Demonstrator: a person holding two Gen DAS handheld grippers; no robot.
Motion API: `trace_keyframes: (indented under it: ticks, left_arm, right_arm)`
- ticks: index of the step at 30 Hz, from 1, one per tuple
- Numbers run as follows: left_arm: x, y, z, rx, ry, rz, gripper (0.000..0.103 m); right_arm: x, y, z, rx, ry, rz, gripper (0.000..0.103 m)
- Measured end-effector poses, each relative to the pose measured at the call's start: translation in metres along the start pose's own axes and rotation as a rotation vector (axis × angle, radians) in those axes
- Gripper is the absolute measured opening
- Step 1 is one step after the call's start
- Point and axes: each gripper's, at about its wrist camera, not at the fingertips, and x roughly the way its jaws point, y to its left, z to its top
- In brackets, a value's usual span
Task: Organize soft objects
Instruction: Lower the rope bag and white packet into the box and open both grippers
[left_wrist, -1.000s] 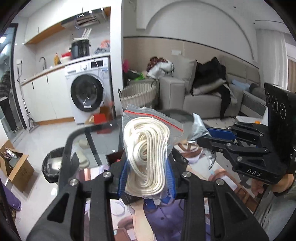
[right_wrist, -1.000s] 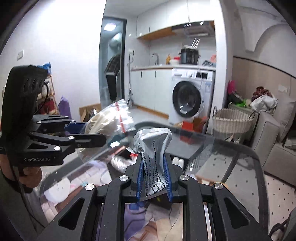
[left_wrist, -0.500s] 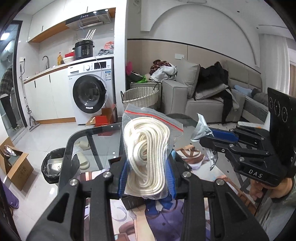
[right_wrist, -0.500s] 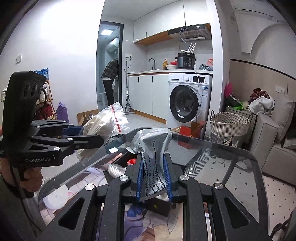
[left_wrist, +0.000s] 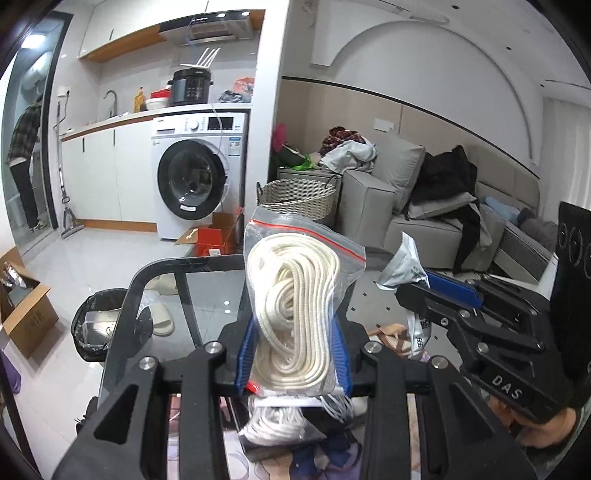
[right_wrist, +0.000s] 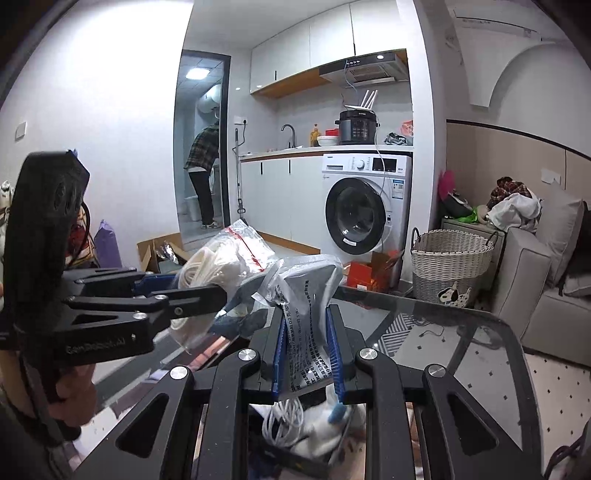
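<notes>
My left gripper (left_wrist: 293, 356) is shut on a clear zip bag of white rope (left_wrist: 295, 306) with a red seal strip, held upright above the glass table (left_wrist: 207, 280). My right gripper (right_wrist: 308, 352) is shut on a grey printed plastic packet (right_wrist: 308, 295), also held up. In the left wrist view the right gripper (left_wrist: 417, 286) sits to the right with the packet (left_wrist: 402, 262) sticking out. In the right wrist view the left gripper (right_wrist: 207, 291) and rope bag (right_wrist: 218, 266) are at left, close to the packet. A dark box (right_wrist: 306, 443) below holds white cords and soft items.
A wicker basket (right_wrist: 450, 269) stands on the floor beyond the table, beside a grey sofa (left_wrist: 436, 221) piled with clothes. A washing machine (left_wrist: 195, 184) is behind. A black bin (left_wrist: 99, 325) and a cardboard box (left_wrist: 26, 317) sit on the floor left. A person stands in the far doorway (right_wrist: 203, 173).
Both grippers have risen and tilted up, still holding their bags. The table and the box below have dropped lower in both views.
</notes>
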Motion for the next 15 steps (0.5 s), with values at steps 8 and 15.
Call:
trace_keyframes:
  ticks: [8, 15]
  left_arm:
    - [0.016, 0.009, -0.005, -0.030, 0.058, 0.017, 0.034]
    - [0.043, 0.008, -0.013, -0.030, 0.207, 0.033, 0.034]
  right_arm:
    - [0.028, 0.004, -0.003, 0.006, 0.061, 0.002, 0.020]
    - [0.052, 0.000, -0.013, 0.047, 0.195, 0.011, 0.021]
